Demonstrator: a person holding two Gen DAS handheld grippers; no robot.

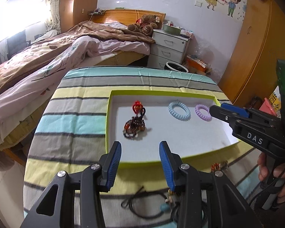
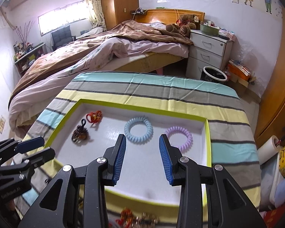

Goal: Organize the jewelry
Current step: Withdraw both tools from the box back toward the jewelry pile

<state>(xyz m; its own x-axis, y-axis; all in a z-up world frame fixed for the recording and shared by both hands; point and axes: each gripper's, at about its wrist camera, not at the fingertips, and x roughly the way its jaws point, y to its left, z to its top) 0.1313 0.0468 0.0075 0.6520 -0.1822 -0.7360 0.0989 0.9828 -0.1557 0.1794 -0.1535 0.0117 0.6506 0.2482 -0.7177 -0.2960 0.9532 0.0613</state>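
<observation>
A white tray with a yellow-green rim (image 1: 107,123) (image 2: 209,144) lies on a striped cloth. Inside it are a red hair tie (image 1: 136,106) (image 2: 94,116), a dark beaded bracelet (image 1: 134,127) (image 2: 79,133), a blue coil band (image 1: 179,110) (image 2: 138,132) and a purple coil band (image 1: 203,112) (image 2: 178,136). My left gripper (image 1: 139,143) (image 2: 47,146) is open above the tray's near left edge, holding nothing. My right gripper (image 2: 142,136) (image 1: 217,107) is open and empty over the tray, just short of the two coil bands.
Loose pieces lie on the cloth in front of the tray: a black cord with a turquoise bead (image 1: 146,203) and orange-red beads (image 1: 219,166) (image 2: 136,218). A hand (image 1: 275,171) holds the right gripper. Beyond the table are a bed (image 2: 104,53), a nightstand (image 2: 209,49) and a bin (image 2: 214,74).
</observation>
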